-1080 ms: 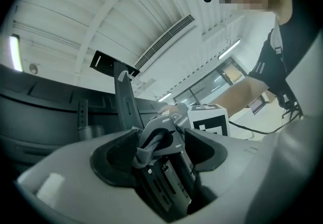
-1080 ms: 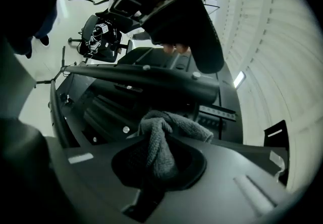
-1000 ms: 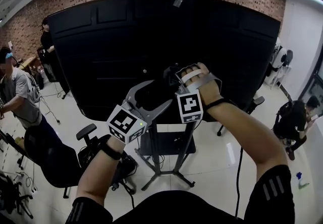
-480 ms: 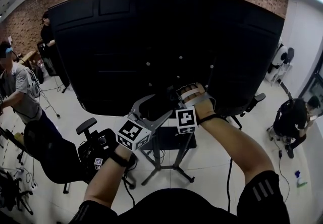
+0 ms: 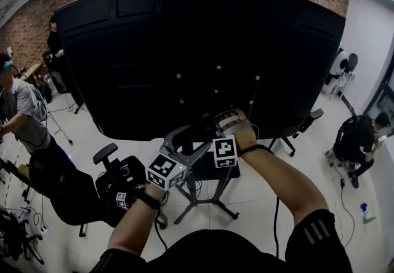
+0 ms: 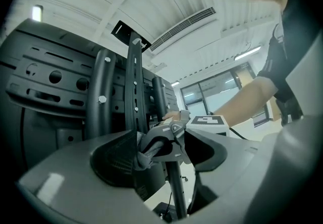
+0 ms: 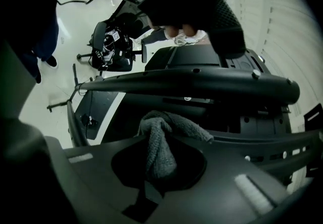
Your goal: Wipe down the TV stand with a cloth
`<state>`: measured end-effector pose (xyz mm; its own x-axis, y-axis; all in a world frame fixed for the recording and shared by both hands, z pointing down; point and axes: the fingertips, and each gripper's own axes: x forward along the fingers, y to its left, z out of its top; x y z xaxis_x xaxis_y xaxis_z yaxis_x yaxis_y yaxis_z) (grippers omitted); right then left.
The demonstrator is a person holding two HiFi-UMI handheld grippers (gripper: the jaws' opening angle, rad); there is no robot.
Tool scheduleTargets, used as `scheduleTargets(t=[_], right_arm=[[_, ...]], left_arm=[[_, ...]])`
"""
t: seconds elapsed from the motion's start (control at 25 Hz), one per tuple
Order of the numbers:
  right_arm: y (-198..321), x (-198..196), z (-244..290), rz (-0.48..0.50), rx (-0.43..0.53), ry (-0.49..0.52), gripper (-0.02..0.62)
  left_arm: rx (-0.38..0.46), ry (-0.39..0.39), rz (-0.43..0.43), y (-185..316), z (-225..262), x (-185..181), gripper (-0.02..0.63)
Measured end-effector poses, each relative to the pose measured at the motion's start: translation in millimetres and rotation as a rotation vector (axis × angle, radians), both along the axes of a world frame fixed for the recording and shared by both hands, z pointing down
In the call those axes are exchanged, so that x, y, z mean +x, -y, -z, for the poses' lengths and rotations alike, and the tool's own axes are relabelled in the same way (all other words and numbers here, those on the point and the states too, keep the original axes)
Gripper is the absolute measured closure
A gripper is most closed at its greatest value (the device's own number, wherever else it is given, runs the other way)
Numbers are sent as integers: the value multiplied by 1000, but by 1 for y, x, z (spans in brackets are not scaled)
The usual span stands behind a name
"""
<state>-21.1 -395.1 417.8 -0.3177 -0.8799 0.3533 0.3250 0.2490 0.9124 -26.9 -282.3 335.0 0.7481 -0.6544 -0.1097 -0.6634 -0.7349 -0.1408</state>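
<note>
Closest in, the right gripper (image 7: pixel 157 167) has its jaws clamped tight on the cloth (image 7: pixel 160 142). It's a grey, nubbly knit rag, bunched into a thick rope where the jaws pinch it. Its long axis runs straight out along the jaws, away from the hand. The free end points at the TV stand (image 7: pixel 202 84), then folds over and flops off to one side. It sits right up against the stand's black metal, but I honestly can't tell if it's actually touching.

The left gripper (image 6: pixel 160 156) has its jaws spread apart with nothing pinched. The cloth and the right gripper's tip only show through the gap, just beyond it. Both grippers are smooth grey plastic with dark ribbed pads.

The stand part in front is a rounded matte black bar with screw heads along it. Behind it are flat slotted brackets and round tubes running up.

From the head view, the right hand (image 5: pixel 237 125) is up under the lower edge of the TV's big black back panel (image 5: pixel 184 50). Below that are the stand's splayed legs on a glossy white floor (image 5: pixel 258 198).
</note>
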Motion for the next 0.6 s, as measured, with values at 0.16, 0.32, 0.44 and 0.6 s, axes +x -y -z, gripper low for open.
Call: scheduleTargets(t=[0.16, 0.32, 0.44, 0.6], right_arm=[[-30, -4, 29, 29, -124, 284, 578], [-65, 8, 77, 92, -184, 527, 578], [-82, 32, 116, 103, -197, 697, 578], [-92, 75, 160, 86, -204, 887, 578]], left_arm=[[9, -18, -2, -7, 4, -4, 287], [39, -59, 1, -19, 18, -9, 276], [70, -97, 2, -27, 36, -6, 275], [118, -95, -29, -33, 57, 14, 275]])
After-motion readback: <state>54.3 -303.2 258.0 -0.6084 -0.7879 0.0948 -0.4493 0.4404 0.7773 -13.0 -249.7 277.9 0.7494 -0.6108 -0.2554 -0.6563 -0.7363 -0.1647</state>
